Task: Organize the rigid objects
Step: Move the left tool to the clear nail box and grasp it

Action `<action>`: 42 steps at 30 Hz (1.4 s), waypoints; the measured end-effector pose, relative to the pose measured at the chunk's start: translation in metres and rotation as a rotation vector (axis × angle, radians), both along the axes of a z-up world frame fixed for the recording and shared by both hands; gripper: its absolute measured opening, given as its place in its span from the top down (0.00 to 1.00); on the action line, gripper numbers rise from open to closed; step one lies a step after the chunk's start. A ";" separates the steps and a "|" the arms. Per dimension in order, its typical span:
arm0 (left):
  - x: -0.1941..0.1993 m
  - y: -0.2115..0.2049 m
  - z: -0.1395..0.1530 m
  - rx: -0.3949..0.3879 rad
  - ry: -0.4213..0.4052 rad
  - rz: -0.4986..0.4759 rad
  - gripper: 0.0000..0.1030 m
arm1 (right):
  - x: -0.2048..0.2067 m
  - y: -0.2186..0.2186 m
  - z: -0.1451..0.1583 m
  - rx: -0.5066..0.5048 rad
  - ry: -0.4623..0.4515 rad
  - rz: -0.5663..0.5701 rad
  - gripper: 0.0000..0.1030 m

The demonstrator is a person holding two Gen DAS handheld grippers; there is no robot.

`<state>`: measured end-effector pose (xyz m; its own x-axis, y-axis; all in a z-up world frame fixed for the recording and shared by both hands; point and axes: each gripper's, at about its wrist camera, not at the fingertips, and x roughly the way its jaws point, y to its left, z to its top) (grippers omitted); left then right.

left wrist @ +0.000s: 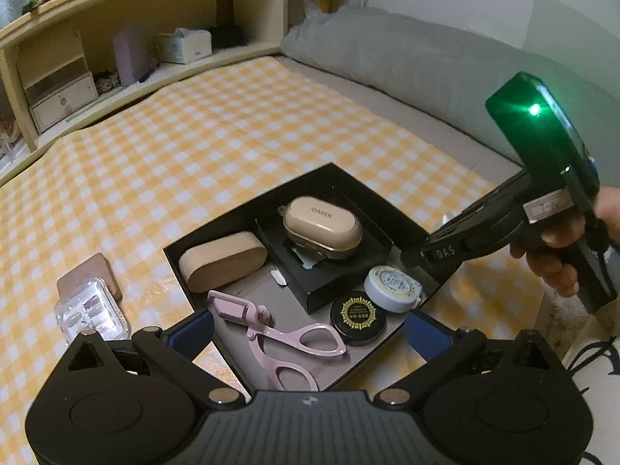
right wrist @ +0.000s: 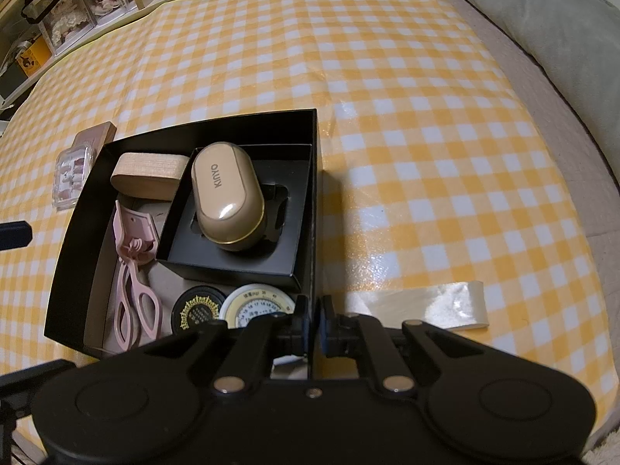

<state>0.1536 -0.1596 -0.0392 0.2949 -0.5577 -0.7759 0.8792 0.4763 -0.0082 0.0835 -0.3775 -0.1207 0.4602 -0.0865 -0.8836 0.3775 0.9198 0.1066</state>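
Note:
A black open box (left wrist: 182, 261) (right wrist: 77, 209) lies on the checked cloth. It holds a tan case (left wrist: 323, 224) (right wrist: 226, 197) in a black insert, a wooden oval block (left wrist: 223, 261) (right wrist: 149, 176), a pink eyelash curler (left wrist: 279, 333) (right wrist: 133, 271), a black round tin (left wrist: 358, 317) (right wrist: 197, 310) and a white round tape measure (left wrist: 391, 283) (right wrist: 257, 304). My left gripper (left wrist: 310, 333) is open and empty over the box's near corner. My right gripper (right wrist: 314, 323) (left wrist: 430, 254) is shut on the box's right wall.
A clear plastic box of false nails (left wrist: 91, 312) (right wrist: 71, 178) lies on a pinkish flat box (left wrist: 91, 275) (right wrist: 97, 131) left of the black box. A strip of tape (right wrist: 430, 304) is stuck on the cloth. A grey pillow (left wrist: 407, 58) and shelves (left wrist: 135, 38) lie beyond.

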 end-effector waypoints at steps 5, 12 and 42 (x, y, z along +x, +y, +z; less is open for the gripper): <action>-0.002 0.007 0.009 -0.026 -0.014 0.034 0.00 | 0.004 0.004 0.000 -0.006 0.001 0.003 0.94; 0.025 0.030 0.023 -0.117 -0.017 0.196 0.00 | 0.005 0.005 0.002 -0.015 0.002 0.010 0.94; 0.168 0.079 -0.069 -0.098 0.054 0.706 0.00 | 0.006 0.013 0.000 -0.036 0.009 0.031 0.94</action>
<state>0.3214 -0.0803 -0.1081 0.5737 -0.3161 -0.7556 0.3587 0.9263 -0.1152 0.0896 -0.3642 -0.1205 0.4554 -0.1040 -0.8842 0.3498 0.9342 0.0703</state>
